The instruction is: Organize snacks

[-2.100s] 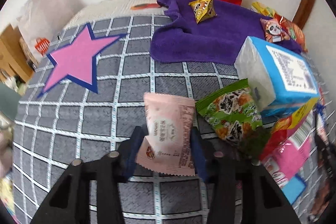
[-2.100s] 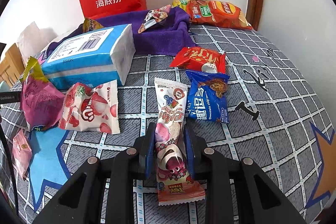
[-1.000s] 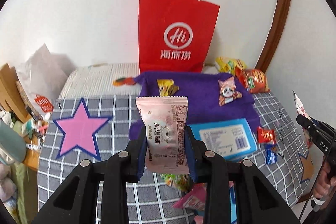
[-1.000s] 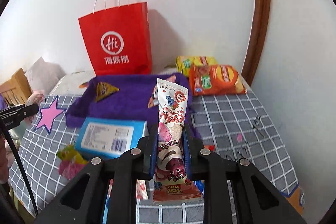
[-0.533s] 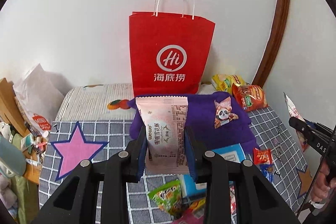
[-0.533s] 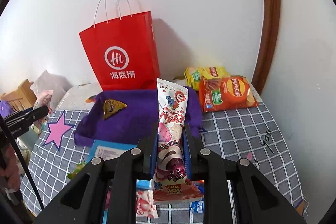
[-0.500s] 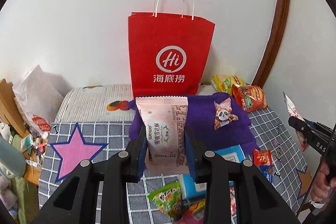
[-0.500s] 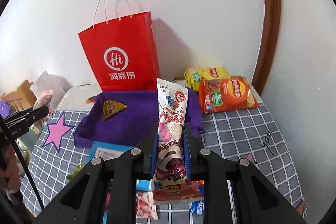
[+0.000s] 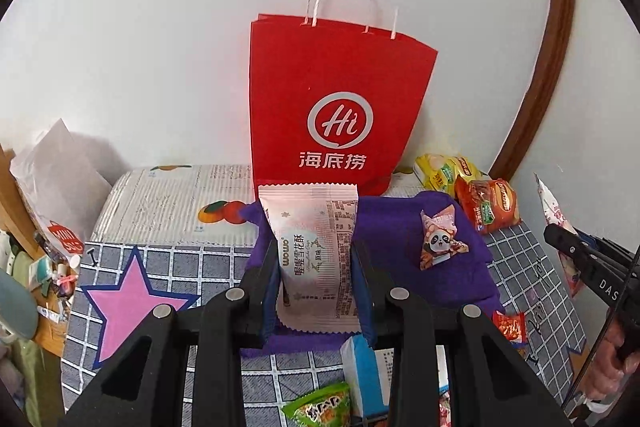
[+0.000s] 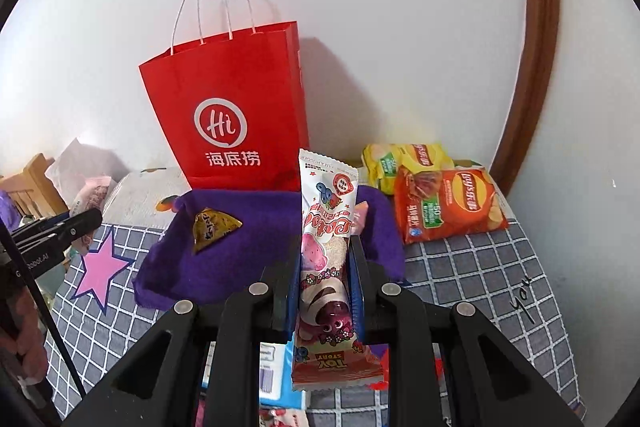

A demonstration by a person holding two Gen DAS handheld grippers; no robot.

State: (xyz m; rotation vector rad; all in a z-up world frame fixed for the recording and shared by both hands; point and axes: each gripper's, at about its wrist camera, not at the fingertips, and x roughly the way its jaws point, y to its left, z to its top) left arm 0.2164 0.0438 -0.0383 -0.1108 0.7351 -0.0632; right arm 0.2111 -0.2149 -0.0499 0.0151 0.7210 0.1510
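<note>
Both tools aloft: the left tool pinches a pink pastry packet, the right tool a strawberry wafer packet, the purple cloth at twelve o'clock—each best lowered flat, clear of the panda packet.

**Matte black grippers with blue pads and silver pivots**

The left gripper is built of matte black plastic arms with triangular cut-outs. Four round silver pivot screws sit across its linkage. Its fingers carry dark blue inner pads. The right gripper has the same black frame, the same silver screws and blue-lined fingers. Seen from the other camera, each gripper's black body bears white lettering, only partly legible, and a thin black cable runs beside it.
</note>
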